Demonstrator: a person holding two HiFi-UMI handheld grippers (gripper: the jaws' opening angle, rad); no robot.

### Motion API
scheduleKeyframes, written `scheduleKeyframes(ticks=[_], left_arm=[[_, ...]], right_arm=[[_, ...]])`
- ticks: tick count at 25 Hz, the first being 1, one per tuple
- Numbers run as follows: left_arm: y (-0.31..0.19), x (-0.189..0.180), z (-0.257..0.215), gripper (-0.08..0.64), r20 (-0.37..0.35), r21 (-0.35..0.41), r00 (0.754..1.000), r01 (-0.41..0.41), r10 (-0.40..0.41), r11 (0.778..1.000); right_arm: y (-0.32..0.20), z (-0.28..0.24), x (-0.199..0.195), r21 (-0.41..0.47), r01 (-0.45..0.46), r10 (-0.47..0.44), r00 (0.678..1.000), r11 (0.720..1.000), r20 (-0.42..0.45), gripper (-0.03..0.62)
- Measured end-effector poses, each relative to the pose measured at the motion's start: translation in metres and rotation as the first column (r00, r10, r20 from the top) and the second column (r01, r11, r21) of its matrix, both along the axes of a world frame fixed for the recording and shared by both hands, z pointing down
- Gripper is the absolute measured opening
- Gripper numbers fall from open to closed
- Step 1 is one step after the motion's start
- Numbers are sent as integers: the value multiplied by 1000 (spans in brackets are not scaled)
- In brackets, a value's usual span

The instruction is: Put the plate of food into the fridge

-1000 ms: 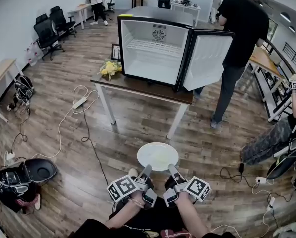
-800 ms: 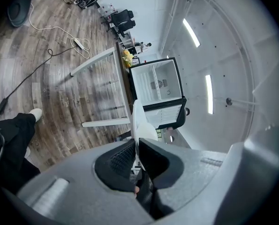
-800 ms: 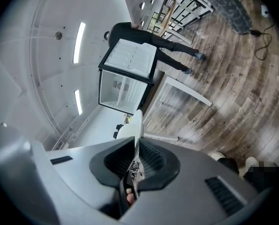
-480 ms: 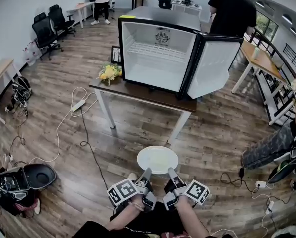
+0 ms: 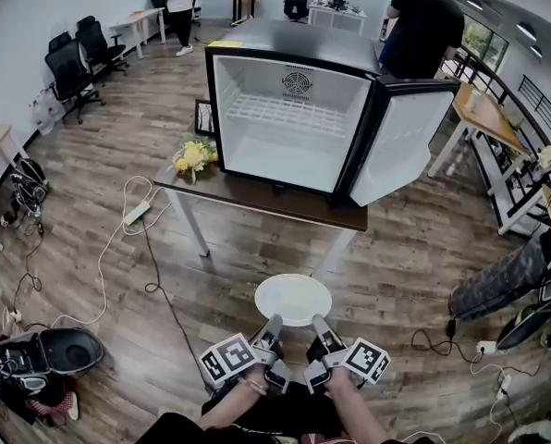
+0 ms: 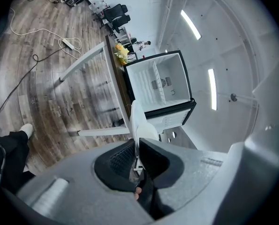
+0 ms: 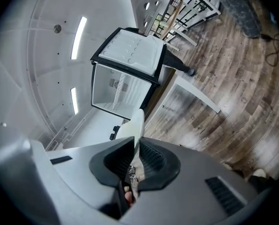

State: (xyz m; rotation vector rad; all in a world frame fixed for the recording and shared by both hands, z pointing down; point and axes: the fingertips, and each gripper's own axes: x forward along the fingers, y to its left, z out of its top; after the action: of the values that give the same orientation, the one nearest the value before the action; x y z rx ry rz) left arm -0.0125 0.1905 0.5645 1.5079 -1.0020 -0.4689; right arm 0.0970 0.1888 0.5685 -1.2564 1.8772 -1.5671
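A white plate with pale food hangs level over the wood floor, held by its near rim between both grippers. My left gripper is shut on the rim's left part, and its own view shows the plate edge-on between the pads. My right gripper grips the rim's right part; its jaws are opening slightly, with the plate still pressed between them. Ahead, the black mini fridge stands on a table. Its door swings out to the right and its white inside shows one wire shelf.
Yellow flowers and a small frame lie on the table left of the fridge. A power strip and cables run over the floor at left. A person in black stands behind the fridge. Another person sits low at right.
The fridge and table have come nearer and shifted left in the head view. The person in black has walked from beside the door to behind the fridge. Both grips on the plate hold.
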Motion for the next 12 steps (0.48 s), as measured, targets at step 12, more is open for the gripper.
scheduleKeyframes(ticks=[12], left_arm=[[-67, -24, 1, 31, 4, -1, 996, -86, 86, 996]], right_arm=[[-58, 3, -22, -5, -91, 91, 996, 996, -10, 41]])
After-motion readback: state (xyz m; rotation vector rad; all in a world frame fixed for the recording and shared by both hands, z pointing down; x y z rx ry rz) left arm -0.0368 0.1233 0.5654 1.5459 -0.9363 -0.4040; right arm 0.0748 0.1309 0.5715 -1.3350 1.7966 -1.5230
